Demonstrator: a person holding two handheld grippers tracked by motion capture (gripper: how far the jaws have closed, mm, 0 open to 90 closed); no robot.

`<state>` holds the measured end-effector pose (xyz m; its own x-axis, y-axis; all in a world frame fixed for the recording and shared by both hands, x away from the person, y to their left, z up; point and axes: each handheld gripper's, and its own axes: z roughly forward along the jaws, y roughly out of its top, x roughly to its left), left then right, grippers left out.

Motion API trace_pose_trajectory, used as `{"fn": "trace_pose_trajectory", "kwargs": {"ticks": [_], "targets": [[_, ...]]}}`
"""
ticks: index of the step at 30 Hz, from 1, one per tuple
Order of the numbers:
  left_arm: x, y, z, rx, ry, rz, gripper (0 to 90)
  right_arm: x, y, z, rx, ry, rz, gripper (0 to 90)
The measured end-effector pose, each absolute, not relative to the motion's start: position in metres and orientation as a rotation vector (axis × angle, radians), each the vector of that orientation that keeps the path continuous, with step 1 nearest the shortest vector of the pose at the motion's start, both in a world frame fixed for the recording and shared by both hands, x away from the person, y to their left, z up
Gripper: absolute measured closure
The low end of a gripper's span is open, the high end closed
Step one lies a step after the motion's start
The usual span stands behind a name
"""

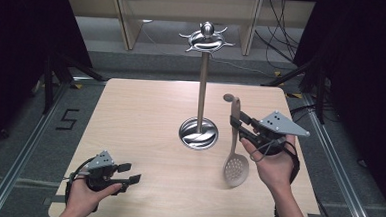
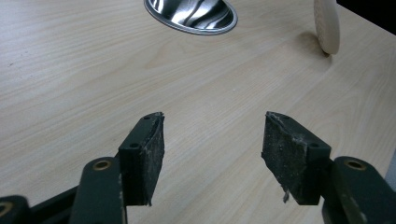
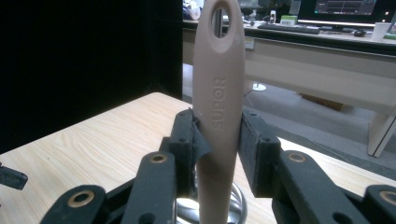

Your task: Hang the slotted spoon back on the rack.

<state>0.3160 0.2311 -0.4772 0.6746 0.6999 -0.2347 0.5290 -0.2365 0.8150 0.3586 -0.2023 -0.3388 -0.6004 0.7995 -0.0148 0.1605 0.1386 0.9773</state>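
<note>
Clamping a beige slotted spoon (image 1: 235, 158), SUPOR-embossed: right gripper (image 1: 236, 124).

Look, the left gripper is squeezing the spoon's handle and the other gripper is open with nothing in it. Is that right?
Not quite: it is the right gripper that squeezes the spoon's handle, as the right gripper view shows. The left gripper is the open one with nothing in it.
</note>
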Motion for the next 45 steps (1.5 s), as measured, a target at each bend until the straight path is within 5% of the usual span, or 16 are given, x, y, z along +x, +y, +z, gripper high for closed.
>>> {"fn": "trace_pose_trajectory", "kwargs": {"ticks": [45], "targets": [[0.316, 0.233, -0.477, 1.907, 0.964, 0.223, 38.1, 0.361, -0.185, -0.318, 0.883, 1.815, 1.544, 69.0]]}}
